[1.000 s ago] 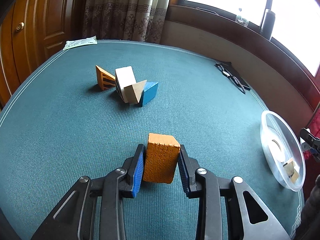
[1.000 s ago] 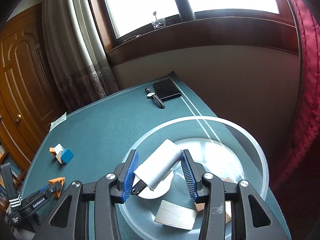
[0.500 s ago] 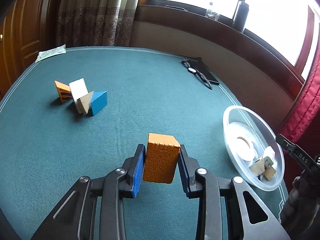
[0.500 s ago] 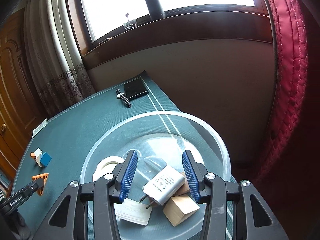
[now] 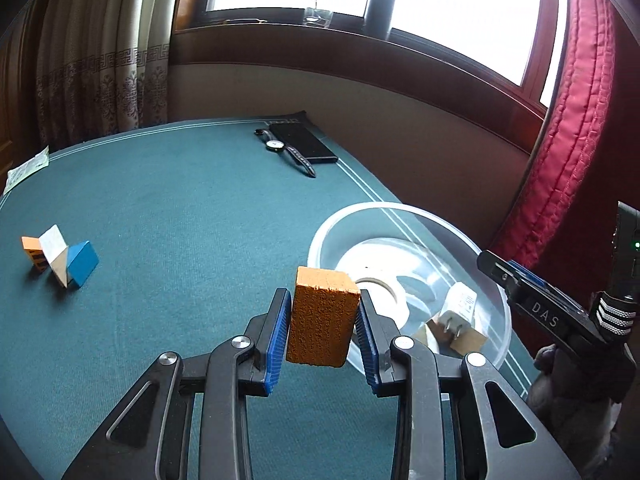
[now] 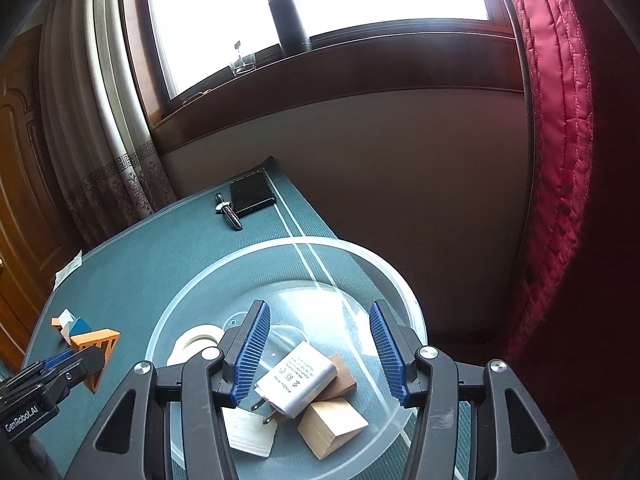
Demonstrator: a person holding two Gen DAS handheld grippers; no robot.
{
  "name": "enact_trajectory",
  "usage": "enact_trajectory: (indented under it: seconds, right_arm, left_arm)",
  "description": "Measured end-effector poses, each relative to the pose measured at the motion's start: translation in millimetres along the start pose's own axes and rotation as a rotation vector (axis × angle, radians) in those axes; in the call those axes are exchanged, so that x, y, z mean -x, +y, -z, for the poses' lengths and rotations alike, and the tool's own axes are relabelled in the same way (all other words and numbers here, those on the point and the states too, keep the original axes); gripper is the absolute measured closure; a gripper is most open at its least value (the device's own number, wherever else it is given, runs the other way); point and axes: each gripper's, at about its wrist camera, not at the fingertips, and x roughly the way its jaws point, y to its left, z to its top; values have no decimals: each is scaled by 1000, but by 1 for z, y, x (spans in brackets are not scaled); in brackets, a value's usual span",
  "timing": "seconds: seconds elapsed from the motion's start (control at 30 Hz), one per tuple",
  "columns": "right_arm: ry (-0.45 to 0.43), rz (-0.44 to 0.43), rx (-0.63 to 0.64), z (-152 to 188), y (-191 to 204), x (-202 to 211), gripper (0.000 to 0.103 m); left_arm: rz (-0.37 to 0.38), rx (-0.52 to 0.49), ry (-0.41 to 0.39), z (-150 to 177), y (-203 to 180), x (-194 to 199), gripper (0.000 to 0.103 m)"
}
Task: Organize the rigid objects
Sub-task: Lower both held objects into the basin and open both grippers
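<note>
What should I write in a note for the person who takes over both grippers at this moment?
Left gripper: shut on the orange block, beside the clear bowl.
Right gripper: jaws opening above the bowl, pads touching nothing.
Done: white charger, wooden blocks and tape roll lie in the bowl.
Left: put the orange block in, then the cluster of blocks on the green table.

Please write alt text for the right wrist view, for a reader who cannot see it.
The right gripper, its jaws opening, hovers over a clear plastic bowl on a green table; a white plug adapter lies free between the jaws on wooden blocks. A roll of tape also lies in the bowl.
</note>
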Motion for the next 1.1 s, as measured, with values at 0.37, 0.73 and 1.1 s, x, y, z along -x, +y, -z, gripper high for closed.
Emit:
enact_trajectory:
  seconds: [0.37,0.73,1.1]
  right_arm:
    - [3,56,-22,-4,-12,-1,47]
    - [5,88,-28,-5,-16,-3,46]
    - [9,85,-18,-4,-11,-3,40]
  left_arm:
    - [85,-61,23,-6,-39,-27,70]
    - [119,-27,35,1,-38,-33,46]
    - [64,-2,8,1,-22,-24,39]
